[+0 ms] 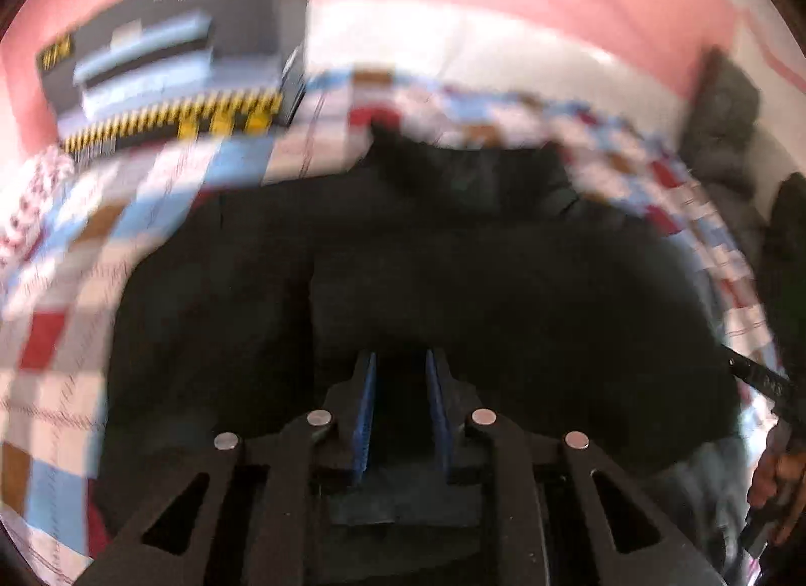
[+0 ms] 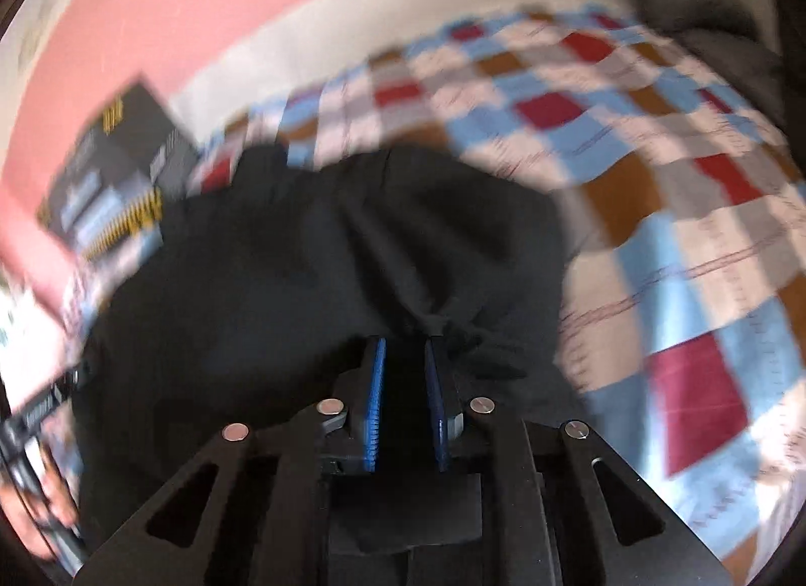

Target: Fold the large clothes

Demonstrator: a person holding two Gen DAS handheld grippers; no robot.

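Black grippers (image 1: 400,359) — seemingly blue-ribbed pads (image 2: 375,384)

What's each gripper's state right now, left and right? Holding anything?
Left gripper: partly closed on a fold of the black garment.
Right gripper: partly closed, black garment bunched between its fingertips.

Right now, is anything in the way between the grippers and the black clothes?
Nothing visible is. The black clothes lie right at the left gripper and right gripper; cloth bunches at the right jaws. The box sits at the far edge of the checkered blanket.
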